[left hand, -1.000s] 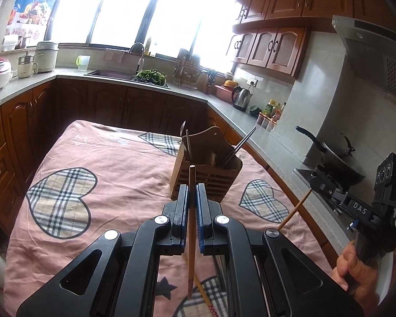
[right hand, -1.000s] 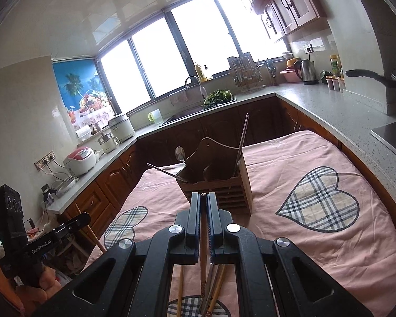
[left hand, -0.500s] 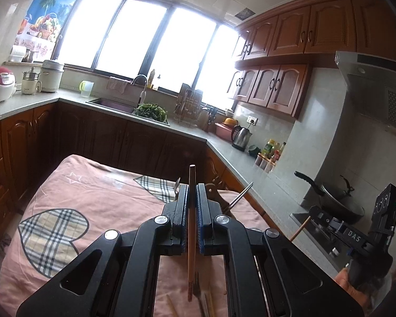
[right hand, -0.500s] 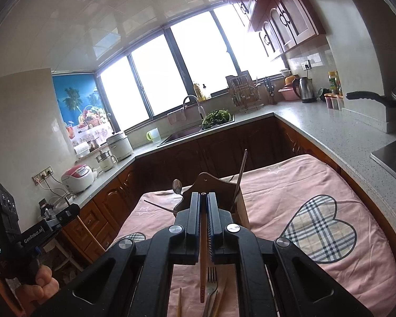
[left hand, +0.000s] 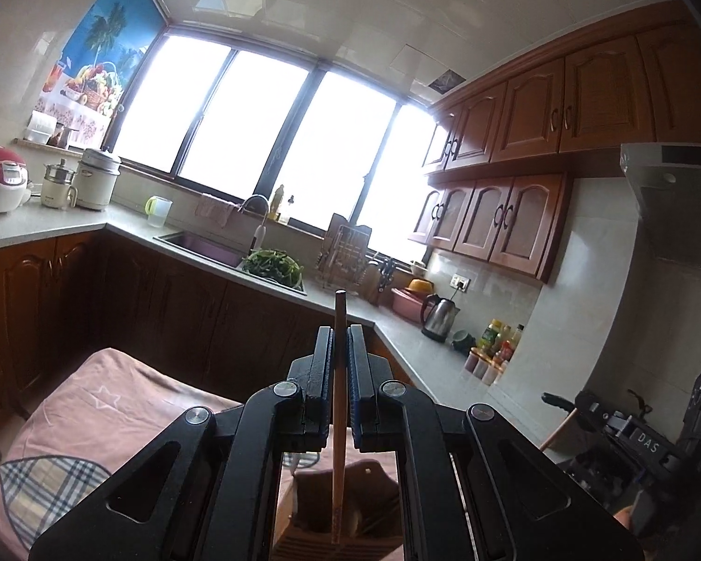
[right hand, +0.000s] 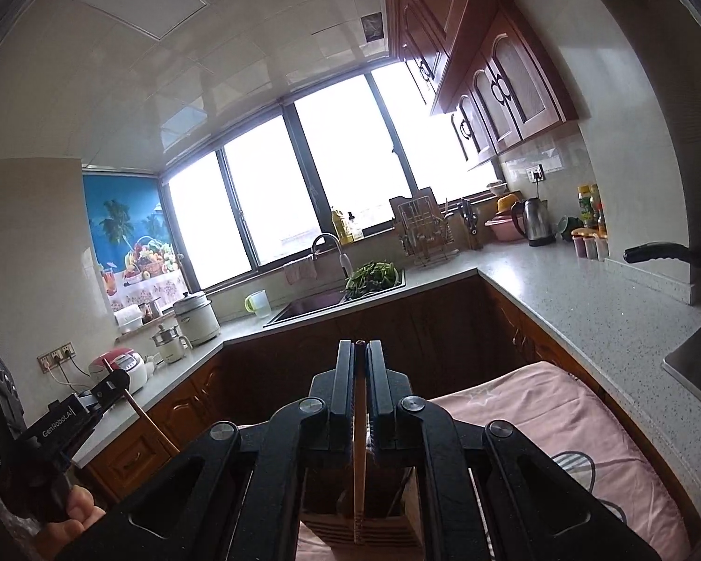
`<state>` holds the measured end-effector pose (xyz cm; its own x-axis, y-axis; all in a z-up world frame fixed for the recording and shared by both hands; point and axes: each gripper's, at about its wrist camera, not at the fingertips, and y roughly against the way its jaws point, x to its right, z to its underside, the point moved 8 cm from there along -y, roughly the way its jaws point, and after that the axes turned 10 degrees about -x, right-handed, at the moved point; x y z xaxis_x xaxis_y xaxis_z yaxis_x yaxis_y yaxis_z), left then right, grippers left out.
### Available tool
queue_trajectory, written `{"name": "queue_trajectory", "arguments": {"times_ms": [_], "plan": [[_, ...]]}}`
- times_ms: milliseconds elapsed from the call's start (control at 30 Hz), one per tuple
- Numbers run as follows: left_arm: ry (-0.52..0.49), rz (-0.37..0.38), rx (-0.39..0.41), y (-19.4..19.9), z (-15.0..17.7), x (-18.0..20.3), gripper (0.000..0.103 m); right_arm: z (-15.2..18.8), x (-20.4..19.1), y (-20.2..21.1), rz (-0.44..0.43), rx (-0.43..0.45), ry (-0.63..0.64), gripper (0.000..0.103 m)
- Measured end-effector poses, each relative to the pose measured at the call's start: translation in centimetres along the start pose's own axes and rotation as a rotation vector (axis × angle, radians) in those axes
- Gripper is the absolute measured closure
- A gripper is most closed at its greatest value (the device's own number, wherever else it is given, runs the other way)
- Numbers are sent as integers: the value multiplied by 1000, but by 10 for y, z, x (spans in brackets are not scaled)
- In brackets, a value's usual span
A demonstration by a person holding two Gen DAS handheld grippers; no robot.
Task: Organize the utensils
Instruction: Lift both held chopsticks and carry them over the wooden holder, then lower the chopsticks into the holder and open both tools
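Each hand-held gripper, left (left hand: 340,369) and right (right hand: 360,383), clamps an upright chopstick (left hand: 337,420), long axis vertical.

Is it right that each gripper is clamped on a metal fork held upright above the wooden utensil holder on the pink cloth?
Not quite: each holds a wooden chopstick, not a fork. The left wrist view shows the left gripper shut on one wooden chopstick; the right wrist view shows the right gripper doing likewise, above the wooden utensil holder on the pink cloth.
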<state>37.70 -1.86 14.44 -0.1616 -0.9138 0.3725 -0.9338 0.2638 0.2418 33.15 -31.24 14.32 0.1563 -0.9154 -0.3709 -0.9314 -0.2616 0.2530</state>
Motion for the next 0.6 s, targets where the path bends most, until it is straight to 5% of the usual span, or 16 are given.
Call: {"name": "queue_trajectory", "arguments": {"times_ms": [600], "plan": [[30,-80,-157,-106,79,-35,98,56,41,-93,54,-108,-54,98]]}}
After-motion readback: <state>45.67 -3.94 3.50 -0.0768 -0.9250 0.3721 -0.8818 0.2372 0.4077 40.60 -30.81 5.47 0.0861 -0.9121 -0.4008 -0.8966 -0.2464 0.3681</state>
